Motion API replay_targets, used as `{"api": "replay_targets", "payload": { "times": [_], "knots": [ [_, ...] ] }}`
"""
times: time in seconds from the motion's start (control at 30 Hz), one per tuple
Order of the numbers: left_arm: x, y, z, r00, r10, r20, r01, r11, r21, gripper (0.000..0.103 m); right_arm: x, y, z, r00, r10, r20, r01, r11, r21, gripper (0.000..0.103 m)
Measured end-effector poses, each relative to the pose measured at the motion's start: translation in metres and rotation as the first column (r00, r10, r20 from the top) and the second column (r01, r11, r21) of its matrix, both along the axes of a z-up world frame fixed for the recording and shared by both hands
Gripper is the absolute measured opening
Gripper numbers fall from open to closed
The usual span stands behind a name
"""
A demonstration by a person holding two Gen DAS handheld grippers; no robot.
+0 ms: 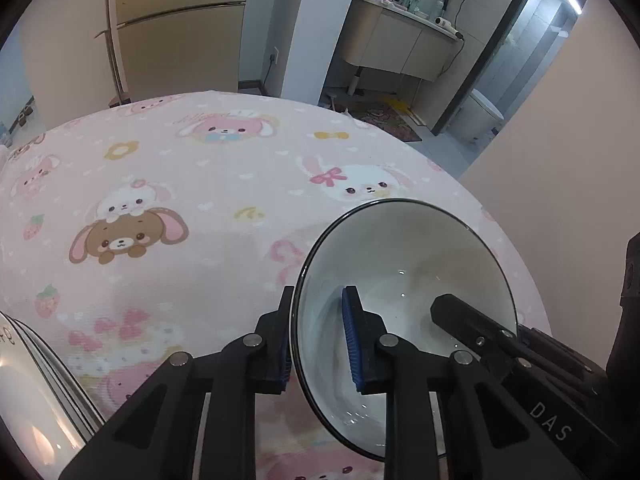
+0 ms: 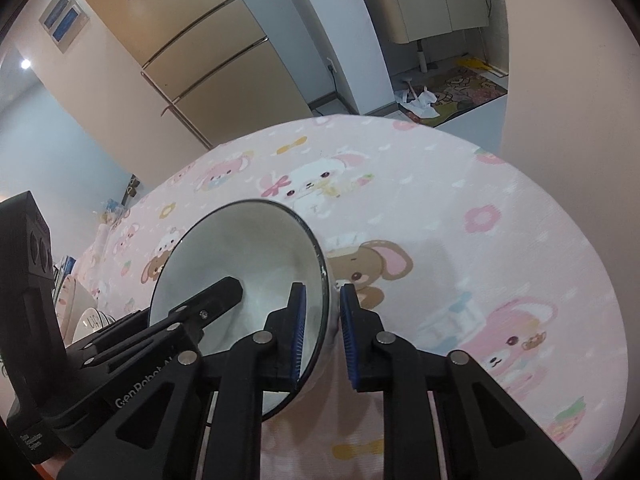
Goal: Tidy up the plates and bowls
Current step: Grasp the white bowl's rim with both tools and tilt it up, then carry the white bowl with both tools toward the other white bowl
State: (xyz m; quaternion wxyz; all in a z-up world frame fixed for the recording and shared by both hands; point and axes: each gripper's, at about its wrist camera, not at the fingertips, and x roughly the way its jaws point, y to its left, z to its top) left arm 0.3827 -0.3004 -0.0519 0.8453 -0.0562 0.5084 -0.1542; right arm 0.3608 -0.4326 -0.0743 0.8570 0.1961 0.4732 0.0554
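**Two hand-held grippers, one bowl, both clamped on its rim**

Two grips on a single white bowl [image 1: 404,280] right now. The left hand-held gripper [image 1: 316,340] straddles the bowl's dark-edged rim on one side, one blue pad inside the bowl and the other outside against the wall, jaws narrow and pinching the rim. The right hand-held gripper [image 2: 322,336] does the same on the opposite side, one pad inside, one outside, closed down on the wall. Each one's inner finger shows in the other's view, reaching into the bowl.

The bowl tilts, its opening turned toward the cameras, over the pink cartoon-printed cloth [image 1: 168,184] that covers the surface, close to the surface's near edge. Whether its base touches the cloth I cannot tell.

Off at the surface's left edge, pale plates [image 1: 36,392] sit stacked, only their rims showing.
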Motion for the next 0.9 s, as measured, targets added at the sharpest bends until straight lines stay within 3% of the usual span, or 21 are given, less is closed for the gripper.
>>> {"api": "replay_targets", "payload": {
  "times": [0.37, 0.7, 0.9],
  "knots": [
    [-0.007, 0.006, 0.003, 0.999, 0.008, -0.042, -0.011, 0.997, -0.070, 0.022, -0.005, -0.007, 0.003, 1.000, -0.022, 0.022, 0.022, 1.000, 0.020, 0.012],
    [-0.028, 0.004, 0.038, 0.998, -0.007, 0.068, 0.011, 0.998, -0.056, 0.018, -0.019, -0.013, 0.030, 0.992, -0.062, 0.112, 0.059, 0.998, 0.030, 0.011],
    [-0.036, 0.017, 0.065, 0.995, -0.022, 0.094, 0.028, 0.997, -0.066, 0.016, -0.031, 0.001, 0.058, 0.980, -0.055, 0.189, 0.057, 0.998, -0.001, 0.011]
  ]
}}
